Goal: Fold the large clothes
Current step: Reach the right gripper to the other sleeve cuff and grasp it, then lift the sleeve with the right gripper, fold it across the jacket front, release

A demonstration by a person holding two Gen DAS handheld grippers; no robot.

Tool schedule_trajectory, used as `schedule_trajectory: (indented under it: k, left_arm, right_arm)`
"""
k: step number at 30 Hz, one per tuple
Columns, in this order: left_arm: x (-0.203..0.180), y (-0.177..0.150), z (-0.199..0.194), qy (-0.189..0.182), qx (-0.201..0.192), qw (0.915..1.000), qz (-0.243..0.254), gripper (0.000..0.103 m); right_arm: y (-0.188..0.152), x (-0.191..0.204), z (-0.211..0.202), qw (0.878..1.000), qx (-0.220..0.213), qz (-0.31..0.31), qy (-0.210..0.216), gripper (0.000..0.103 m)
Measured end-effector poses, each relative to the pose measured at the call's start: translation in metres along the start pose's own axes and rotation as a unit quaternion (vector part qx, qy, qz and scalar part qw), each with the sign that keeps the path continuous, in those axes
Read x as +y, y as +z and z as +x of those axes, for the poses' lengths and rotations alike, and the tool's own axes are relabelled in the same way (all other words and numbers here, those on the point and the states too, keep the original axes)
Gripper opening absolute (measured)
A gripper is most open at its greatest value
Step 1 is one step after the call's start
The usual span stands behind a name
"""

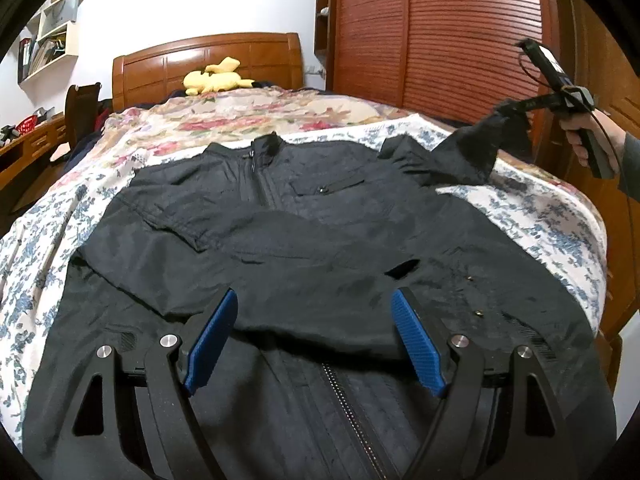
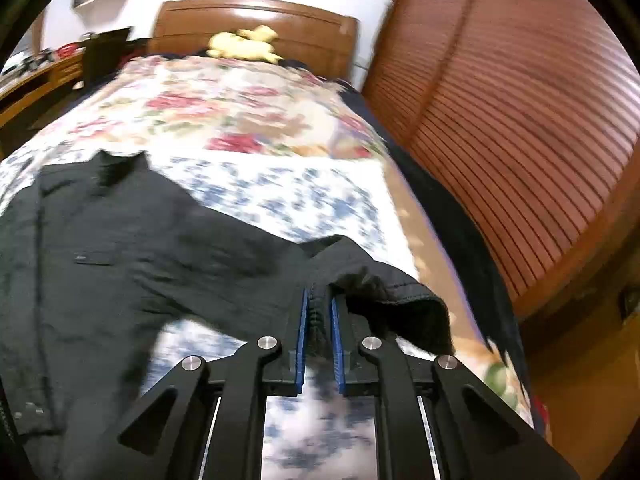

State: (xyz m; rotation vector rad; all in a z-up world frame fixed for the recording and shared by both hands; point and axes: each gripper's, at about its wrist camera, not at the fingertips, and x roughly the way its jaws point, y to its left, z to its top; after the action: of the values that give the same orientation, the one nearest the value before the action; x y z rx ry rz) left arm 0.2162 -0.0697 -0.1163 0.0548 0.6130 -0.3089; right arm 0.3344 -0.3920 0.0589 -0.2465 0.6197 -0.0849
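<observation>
The jacket lies front-up on the bed, zipped, collar at the far end from the left gripper, hem just under and ahead of that gripper; one sleeve already lies folded across the chest, crossing just beyond the left gripper's blue pads; so I judge the fold as barely begun, with one sleeve in and the other in hand.

The left gripper stands wide over the lower front of the jacket, with cloth beneath the pads but nothing pinched between them; it holds nothing.

The right gripper is narrow, its pads closed on the cuff of the other sleeve; in the left wrist view that sleeve hangs lifted off the bed, far ahead and to the right of the left gripper, stretched from the shoulder up to the right gripper, which a hand holds by its grip.

Left to do, by my reading: bring this sleeve across the chest, then fold the body from hem toward collar, and perhaps halve it again.

As for containers: wall shelves far to the left hold books and boxes, too small to read; a red basket sits on a desk, its contents unclear; a yellow plush lies at the headboard, beyond the jacket.
</observation>
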Motion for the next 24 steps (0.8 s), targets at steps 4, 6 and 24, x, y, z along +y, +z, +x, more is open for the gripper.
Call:
schedule_trajectory:
  k: [4,6,24]
  left_arm:
    - [0.006,0.001,-0.01,-0.003,-0.008,0.9999,-0.005,0.08]
    - [0.011,0.001,-0.015,-0.003,-0.011,0.9999,-0.008,0.08]
    - [0.058,-0.01,-0.052,0.023,-0.032,0.9984,-0.041,0.08]
  right_arm:
    - [0.009,0.037,-0.033,0.999,-0.022,-0.025,0.024,0.01]
    - [0.013,0.058,-0.049,0.998,-0.033,-0.041,0.035,0.01]
    - [-0.002,0.173,-0.164,0.96,-0.157,-0.126,0.196,0.008]
